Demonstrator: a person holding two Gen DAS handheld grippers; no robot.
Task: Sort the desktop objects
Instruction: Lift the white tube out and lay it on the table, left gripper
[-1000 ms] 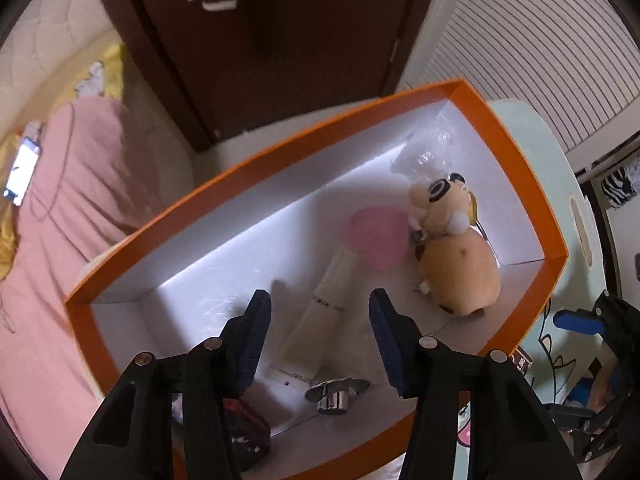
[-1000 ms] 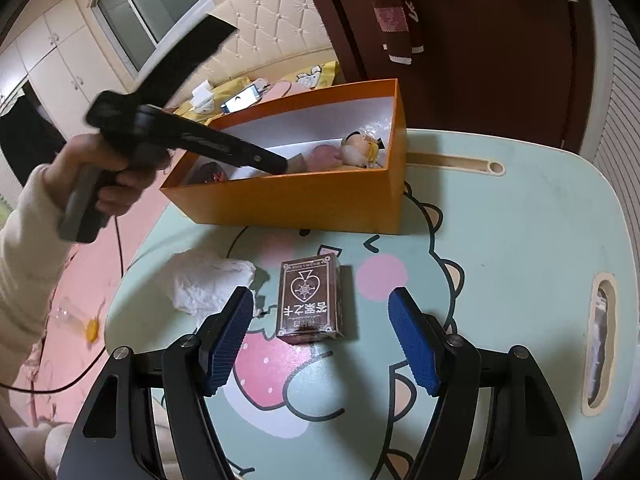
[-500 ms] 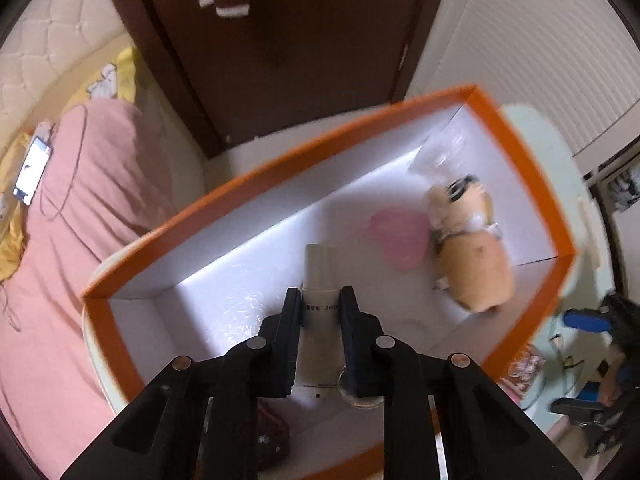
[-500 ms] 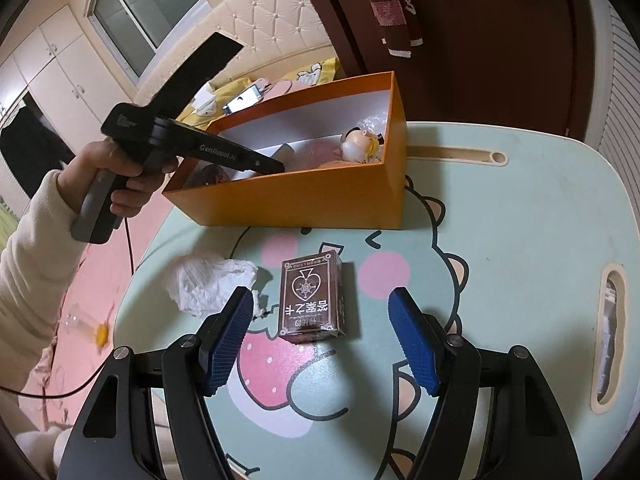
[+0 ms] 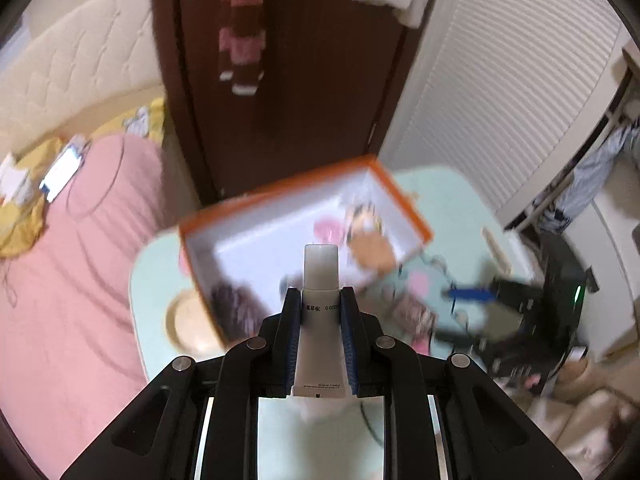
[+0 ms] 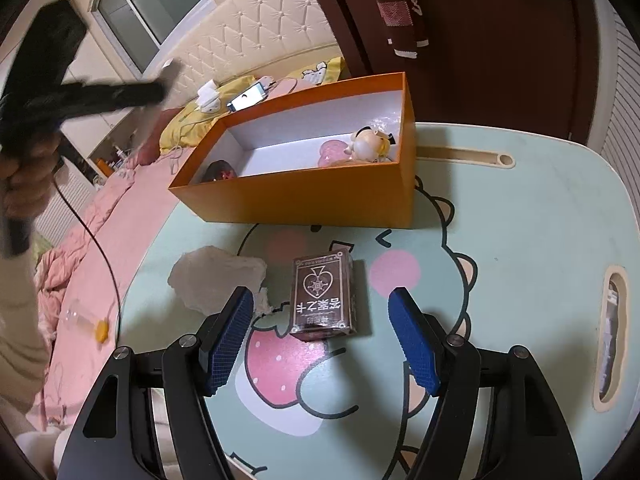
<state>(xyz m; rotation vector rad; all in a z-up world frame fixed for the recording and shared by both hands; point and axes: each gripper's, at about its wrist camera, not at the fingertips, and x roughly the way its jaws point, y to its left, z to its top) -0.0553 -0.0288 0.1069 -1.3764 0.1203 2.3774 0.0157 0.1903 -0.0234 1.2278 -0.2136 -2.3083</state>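
Your left gripper (image 5: 320, 316) has pinched the white tube (image 5: 320, 300) and lifted it out of the orange box (image 6: 304, 200); your right gripper (image 6: 322, 332) stays spread over the card box (image 6: 323, 300), so the tube likely belongs elsewhere

Far side: dark brown door (image 6: 480, 40) with striped cloth (image 6: 394, 4) hung over it. Far left: cream tufted headboard (image 6: 256, 28), pink bedding (image 6: 100, 216), yellow pillow (image 6: 208, 116) with lit phone (image 6: 248, 98) on it. Window (image 6: 148, 4) far left.
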